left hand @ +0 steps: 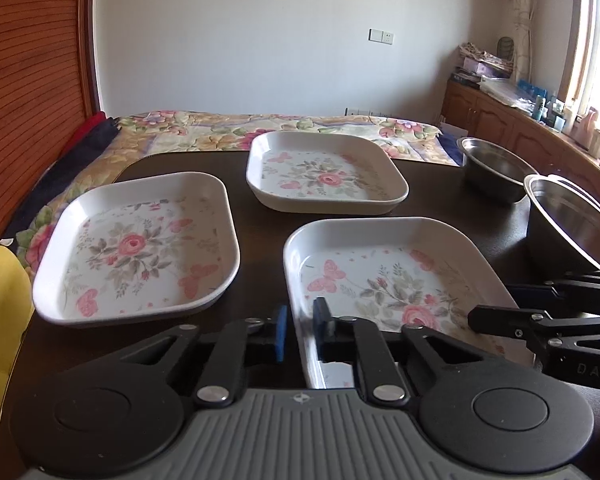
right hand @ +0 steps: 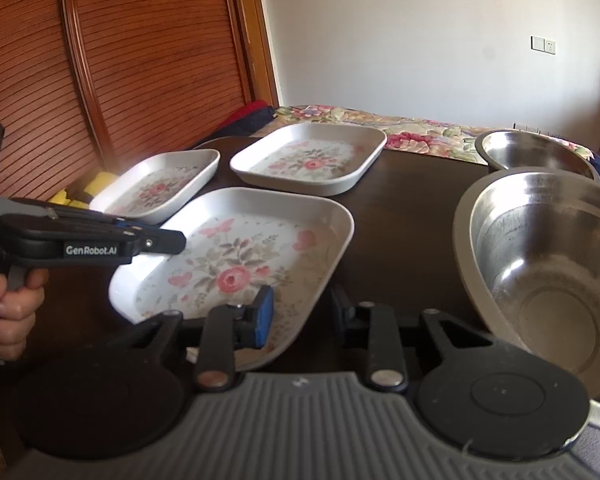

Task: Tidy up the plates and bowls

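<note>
three white square plates with a rose-and-butterfly print sit on the dark worktop point(left hand: 260, 216), none touching another. the near plate point(left hand: 388, 276) lies closest to both cameras, the left plate point(left hand: 136, 248) is beside it to the left, and the far plate point(left hand: 324, 172) sits behind them near the worktop's back edge, just in front of a bed with a floral cover point(left hand: 228, 128).

two steel bowls stand on the right side of the worktop: the near bowl point(right hand: 548, 264), large in the right wrist view, and the far bowl point(right hand: 536, 152) just behind it (whether their rims touch cannot be told).

the left gripper point(left hand: 300, 330) hovers at the near plate's front left corner, its jaws parted by a narrow gap with the plate's rim showing between the blue pads; nothing is clamped. the right gripper point(right hand: 304, 312) hangs over the same plate's front right edge, jaws wider apart, one pad above the plate's floor and the other outside the rim, holding nothing. a hand point(right hand: 8, 312) grips the left gripper's handle at the left edge of the right wrist view.
</note>
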{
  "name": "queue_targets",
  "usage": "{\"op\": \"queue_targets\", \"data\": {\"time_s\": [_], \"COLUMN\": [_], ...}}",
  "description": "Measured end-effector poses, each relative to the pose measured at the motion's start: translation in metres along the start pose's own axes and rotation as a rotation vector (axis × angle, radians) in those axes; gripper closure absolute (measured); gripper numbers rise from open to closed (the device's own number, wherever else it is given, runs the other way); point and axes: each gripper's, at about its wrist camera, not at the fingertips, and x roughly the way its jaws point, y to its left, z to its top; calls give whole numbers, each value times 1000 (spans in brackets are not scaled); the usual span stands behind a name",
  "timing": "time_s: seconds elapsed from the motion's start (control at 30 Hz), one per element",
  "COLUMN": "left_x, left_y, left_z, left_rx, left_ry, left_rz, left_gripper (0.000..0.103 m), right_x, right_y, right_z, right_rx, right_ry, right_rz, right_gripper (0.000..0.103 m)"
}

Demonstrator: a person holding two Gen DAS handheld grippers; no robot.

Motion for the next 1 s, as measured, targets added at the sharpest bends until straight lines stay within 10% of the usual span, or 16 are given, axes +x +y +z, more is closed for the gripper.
{"op": "queue_targets", "data": {"time_s": [1.0], "left_x": [-84], "left_y": [-19], "left_z": [-50], "left_rx": [-19], "left_ry": [-50], "left_rz": [-8], "left_gripper": [94], "right_x": [-63], "right_y": [26], "right_z": [-37], "right_rx": [18], "right_ry": [-82], "right_rz": [-20], "right_gripper": [91]}}
